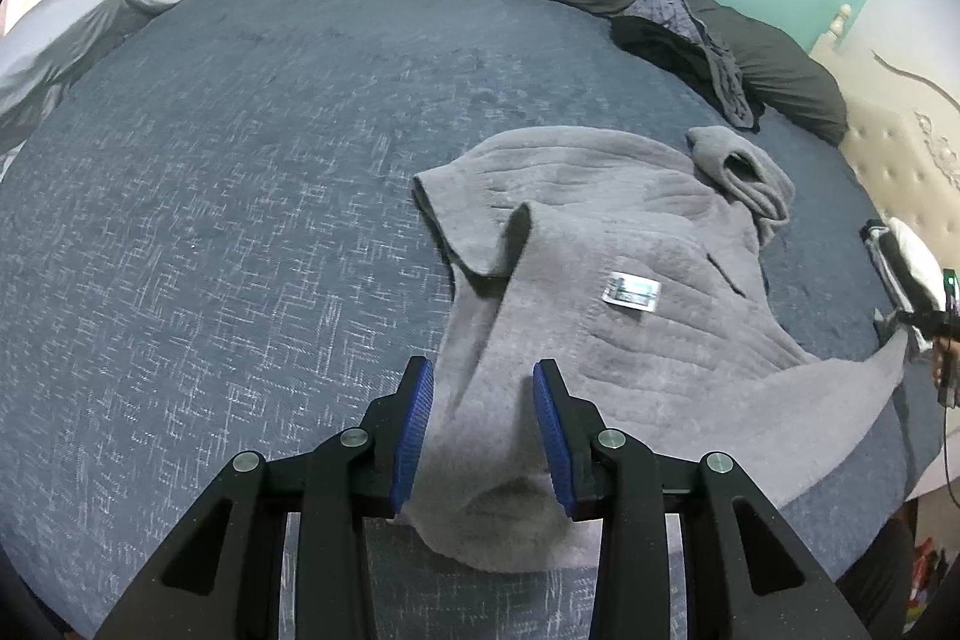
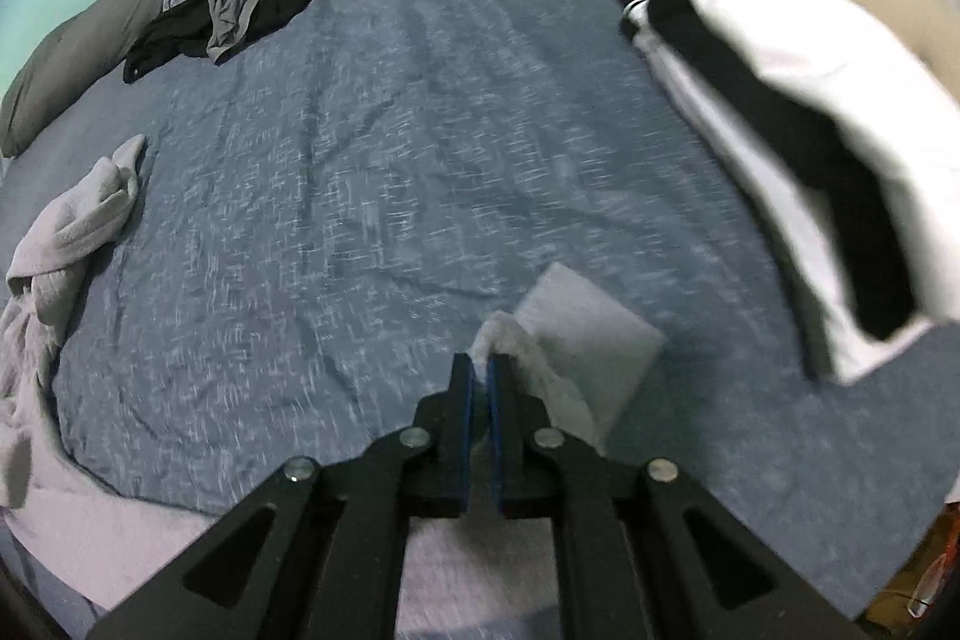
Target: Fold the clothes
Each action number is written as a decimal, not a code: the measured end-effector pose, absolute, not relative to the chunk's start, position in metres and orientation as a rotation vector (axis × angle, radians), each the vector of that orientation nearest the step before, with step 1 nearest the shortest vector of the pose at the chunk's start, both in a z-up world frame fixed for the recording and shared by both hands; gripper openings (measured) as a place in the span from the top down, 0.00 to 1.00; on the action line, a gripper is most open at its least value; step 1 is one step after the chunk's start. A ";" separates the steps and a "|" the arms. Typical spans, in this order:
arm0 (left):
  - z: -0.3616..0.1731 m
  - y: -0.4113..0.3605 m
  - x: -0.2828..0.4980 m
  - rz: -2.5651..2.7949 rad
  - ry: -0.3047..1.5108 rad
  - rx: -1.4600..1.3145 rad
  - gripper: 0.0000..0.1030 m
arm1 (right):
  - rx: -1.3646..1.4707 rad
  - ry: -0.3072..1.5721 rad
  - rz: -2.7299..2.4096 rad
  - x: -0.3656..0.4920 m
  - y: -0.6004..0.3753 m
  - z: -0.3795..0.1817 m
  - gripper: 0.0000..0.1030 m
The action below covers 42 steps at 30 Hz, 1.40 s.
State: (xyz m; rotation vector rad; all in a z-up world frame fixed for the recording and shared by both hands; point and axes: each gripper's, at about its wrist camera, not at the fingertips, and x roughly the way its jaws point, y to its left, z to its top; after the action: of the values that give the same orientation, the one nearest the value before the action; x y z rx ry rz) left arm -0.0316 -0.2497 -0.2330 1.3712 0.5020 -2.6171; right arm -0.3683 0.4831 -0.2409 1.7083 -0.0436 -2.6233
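The grey fleece top (image 1: 630, 244) lies spread out and rumpled on the blue bed cover (image 1: 210, 220), and the left gripper (image 1: 483, 430) hangs over its near end with its 2 blue pads wide apart, holding nothing. The right gripper (image 2: 481, 376) is pinched tight on a bit of pale cloth, maybe the far corner of that same top, though the blur makes it hard to be sure. It looks like the spreading or pulling part of a fold, so next the left one needs to close on the near edge; the grip itself is hidden behind the pads.
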 end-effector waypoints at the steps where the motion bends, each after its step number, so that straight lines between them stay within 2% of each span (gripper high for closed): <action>1: -0.234 -0.249 -0.033 -2.618 0.499 1.372 0.63 | 1.682 -0.064 -2.623 -0.369 0.484 -0.241 0.90; 2: -0.235 -0.249 -0.035 -2.619 0.495 1.374 0.63 | 1.646 -0.089 -2.626 -0.369 0.486 -0.239 0.88; 3: -0.236 -0.249 -0.037 -2.620 0.492 1.375 0.63 | 1.597 -0.122 -2.636 -0.366 0.490 -0.234 0.81; 4: -0.237 -0.249 -0.039 -2.622 0.489 1.376 0.63 | 1.547 -0.156 -2.651 -0.362 0.494 -0.229 0.66; 6: -0.238 -0.247 -0.041 -2.630 0.489 1.370 0.63 | 1.452 -0.220 -2.680 -0.352 0.505 -0.217 0.46; 11: -0.238 -0.241 -0.044 -2.649 0.500 1.367 0.60 | 1.430 -0.170 -2.704 -0.322 0.527 -0.208 0.46; 14: -0.237 -0.236 -0.043 -2.657 0.509 1.359 0.57 | 1.489 -0.238 -2.696 -0.306 0.546 -0.220 0.46; 23: -0.228 -0.232 -0.039 -2.660 0.515 1.352 0.56 | 1.547 -0.373 -2.552 -0.289 0.549 -0.260 0.43; 25: -0.227 -0.232 -0.037 -2.659 0.515 1.351 0.56 | 1.562 -0.350 -2.532 -0.287 0.544 -0.267 0.43; 27: -0.227 -0.232 -0.037 -2.660 0.513 1.355 0.54 | 1.582 -0.274 -2.537 -0.288 0.534 -0.272 0.43; 28: -0.228 -0.232 -0.037 -2.661 0.510 1.361 0.54 | 1.596 -0.231 -2.548 -0.288 0.531 -0.275 0.47; 29: -0.230 -0.231 -0.037 -2.661 0.504 1.367 0.53 | 1.601 -0.199 -2.554 -0.288 0.528 -0.276 0.53; 31: -0.233 -0.229 -0.037 -2.662 0.482 1.382 0.53 | 1.584 -0.161 -2.555 -0.283 0.525 -0.277 0.75; 33: -0.237 -0.227 -0.037 -2.660 0.461 1.398 0.53 | 1.567 -0.129 -2.557 -0.278 0.523 -0.276 0.85; 38: -0.244 -0.227 -0.040 -2.663 0.470 1.415 0.53 | 1.512 -0.105 -2.578 -0.270 0.528 -0.256 0.90; 40: -0.244 -0.226 -0.042 -2.671 0.458 1.415 0.60 | 1.490 -0.096 -2.588 -0.267 0.531 -0.246 0.90; 41: -0.244 -0.225 -0.044 -2.679 0.451 1.419 0.78 | 1.479 -0.092 -2.592 -0.266 0.532 -0.241 0.90; 42: -0.244 -0.224 -0.045 -2.686 0.442 1.421 0.84 | 1.468 -0.087 -2.597 -0.264 0.534 -0.236 0.90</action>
State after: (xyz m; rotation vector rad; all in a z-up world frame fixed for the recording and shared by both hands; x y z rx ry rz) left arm -0.0449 -0.2239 -0.2441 1.4212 0.4420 -2.6862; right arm -0.2643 0.5338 -0.2358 1.4684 -0.0870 -2.5970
